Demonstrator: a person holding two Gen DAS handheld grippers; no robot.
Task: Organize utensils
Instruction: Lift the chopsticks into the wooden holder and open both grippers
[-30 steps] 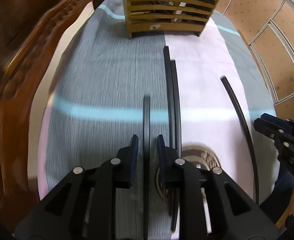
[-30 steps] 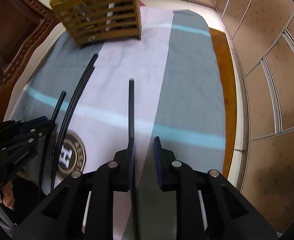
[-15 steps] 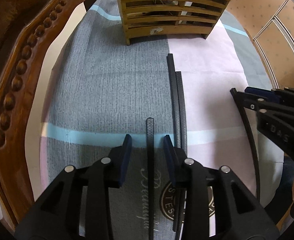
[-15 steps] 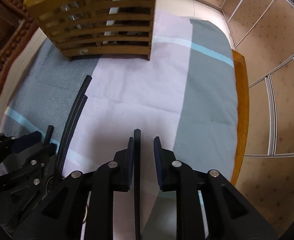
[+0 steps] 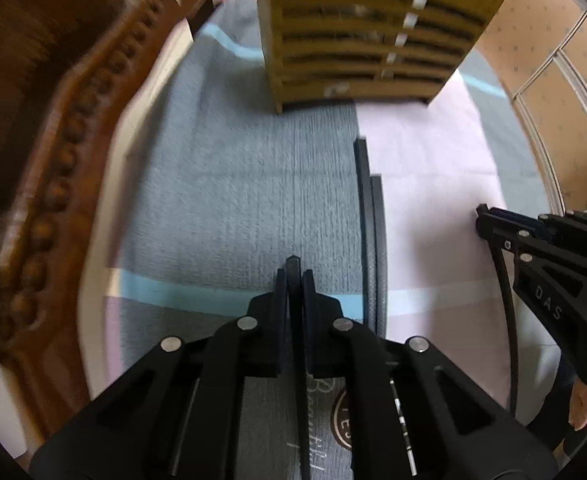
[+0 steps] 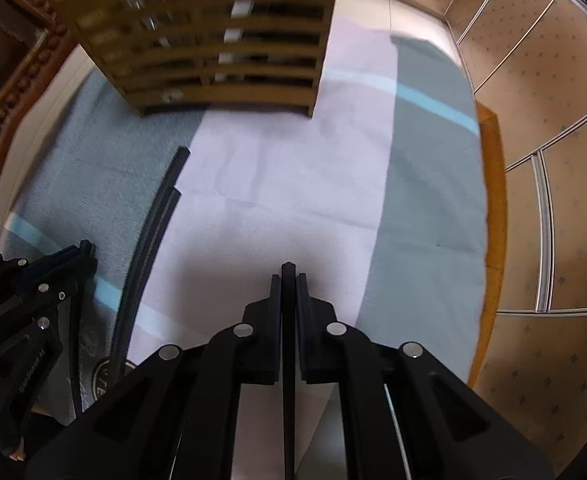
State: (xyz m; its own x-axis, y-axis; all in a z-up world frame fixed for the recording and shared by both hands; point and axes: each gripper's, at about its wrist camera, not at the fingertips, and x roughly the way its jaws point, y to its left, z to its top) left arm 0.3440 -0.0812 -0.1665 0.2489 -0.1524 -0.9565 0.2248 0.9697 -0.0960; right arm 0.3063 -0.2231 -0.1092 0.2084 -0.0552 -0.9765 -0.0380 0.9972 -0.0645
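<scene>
My left gripper is shut on a black chopstick near its far end, so only the tip pokes out past the pads. My right gripper is likewise shut on a second black chopstick. Two more black chopsticks lie side by side on the cloth between the grippers, also seen as the pair of chopsticks in the right wrist view. A slatted wooden utensil holder stands upright at the far end of the cloth, with cutlery inside. In the left wrist view the right gripper shows at the right edge.
A grey and pink cloth with a light blue stripe covers the table. A carved dark wooden chair back runs along the left. The table's wooden edge and a tiled floor lie to the right. A person's hand shows low right.
Both grippers slid forward along their chopsticks towards the holder and went from open to shut on them. The holder now looms larger and closer in both views.
</scene>
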